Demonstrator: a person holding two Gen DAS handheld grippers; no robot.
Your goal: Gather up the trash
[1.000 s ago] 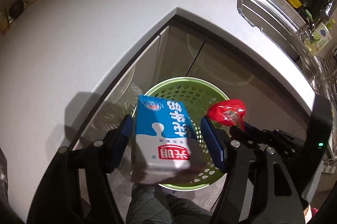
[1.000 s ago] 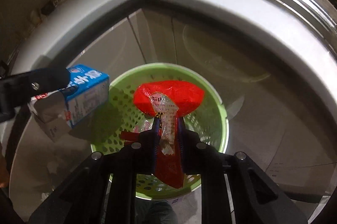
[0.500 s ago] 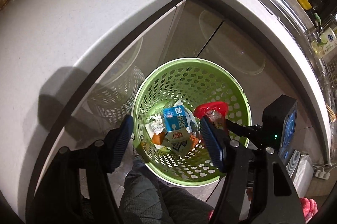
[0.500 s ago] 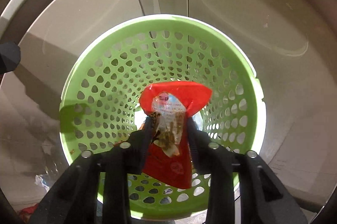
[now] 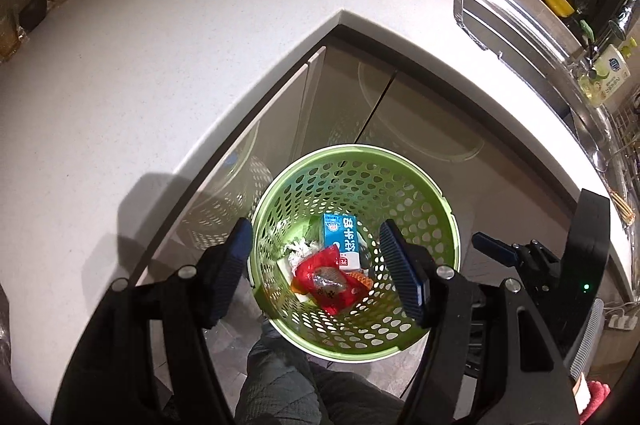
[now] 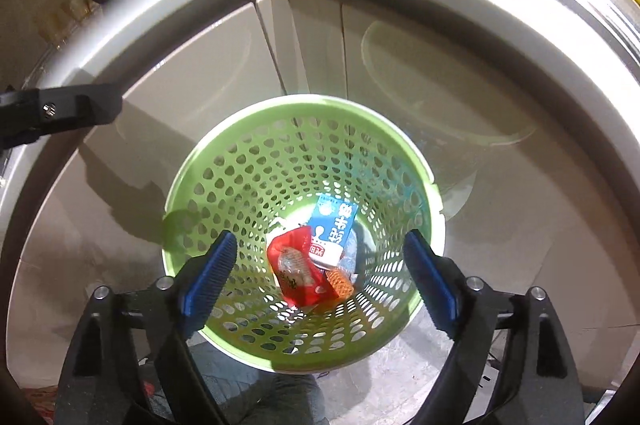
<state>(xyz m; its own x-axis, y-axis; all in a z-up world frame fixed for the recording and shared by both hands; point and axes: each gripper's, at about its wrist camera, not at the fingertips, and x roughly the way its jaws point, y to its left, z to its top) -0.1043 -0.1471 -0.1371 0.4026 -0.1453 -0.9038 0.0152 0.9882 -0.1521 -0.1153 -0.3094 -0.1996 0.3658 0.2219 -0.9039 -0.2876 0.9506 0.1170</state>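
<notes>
The white worktop [image 5: 168,73] is wrapping around the corner above the bin [image 5: 448,225], and as far as both views are showing, no loose trash is lying on it near that corner. The green perforated bin is standing on the floor against the cabinet doors [image 6: 304,37], directly under both tools. Half a second ago the right tongs [image 6: 320,275] were clamped on the red packet [image 6: 298,273]; now they are standing wide apart with nothing between them, and the packet is lying at the bottom of the bin, its edge overlapping the carton [image 6: 332,235]. The left tongs [image 5: 316,267] are likewise hanging apart and empty over the bin, as they were half a second ago, a moment after letting the blue and white carton fall. That carton is now resting on the bin floor beside the packet, with some crumpled white paper [image 5: 298,249] and a small orange scrap [image 6: 340,283] around them. So both pieces carried here are looking delivered. Judging by this, the dropping step is finishing, and whatever comes next is probably depending on whether any more trash is waiting out of sight.
</notes>
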